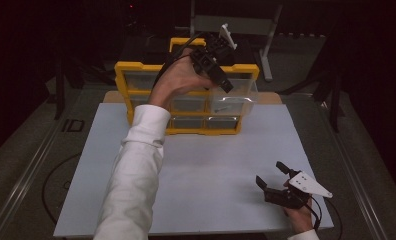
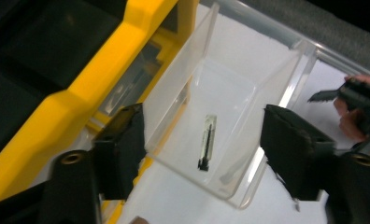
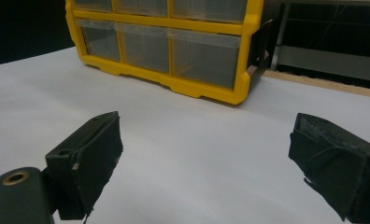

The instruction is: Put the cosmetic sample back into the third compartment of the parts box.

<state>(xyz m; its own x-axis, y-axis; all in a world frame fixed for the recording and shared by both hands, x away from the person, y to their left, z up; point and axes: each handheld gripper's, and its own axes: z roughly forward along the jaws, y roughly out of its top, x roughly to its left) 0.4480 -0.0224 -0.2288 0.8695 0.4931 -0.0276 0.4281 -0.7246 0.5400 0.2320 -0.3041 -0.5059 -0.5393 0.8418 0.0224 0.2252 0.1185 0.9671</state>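
The left tongs (image 1: 221, 75), jaws spread wide and gripping nothing, hang over a clear plastic drawer (image 2: 220, 121) pulled out of the yellow-framed drawer cabinet (image 1: 131, 75); a small dark-tipped slender part (image 2: 206, 142) lies on the drawer floor. The right tongs (image 1: 272, 179) rest wide open and empty on the white table (image 1: 211, 165), well apart from the cabinet.

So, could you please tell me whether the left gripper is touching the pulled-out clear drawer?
Apart: the left gripper view shows left gripper astride clear drawer, gaps both sides.
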